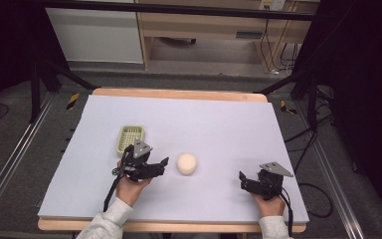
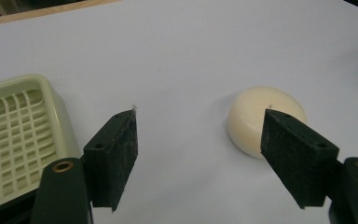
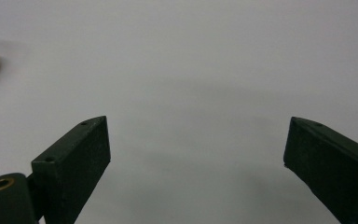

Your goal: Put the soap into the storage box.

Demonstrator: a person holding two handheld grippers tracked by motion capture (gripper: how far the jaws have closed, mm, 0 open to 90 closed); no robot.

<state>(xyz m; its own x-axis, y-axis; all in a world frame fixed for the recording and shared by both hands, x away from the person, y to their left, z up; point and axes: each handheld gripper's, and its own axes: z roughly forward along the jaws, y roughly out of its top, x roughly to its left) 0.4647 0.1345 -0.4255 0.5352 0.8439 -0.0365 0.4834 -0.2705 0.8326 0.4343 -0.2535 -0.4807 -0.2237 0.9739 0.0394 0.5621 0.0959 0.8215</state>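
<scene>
A white-topped table (image 1: 219, 119) bears a soap bar (image 1: 187, 164) and green tray (image 1: 130, 138).

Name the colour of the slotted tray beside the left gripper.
Pale yellow-green tray, clearest in the left gripper view.

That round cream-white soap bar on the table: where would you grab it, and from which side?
Grip the round cream-white soap bar across its curved side wall, coming in low from its left, where the left tool already faces it with jaws apart. It lies flat like a thick puck, so the domed top probably offers little hold; opposite points of the rim likely suit two flat pads.
</scene>
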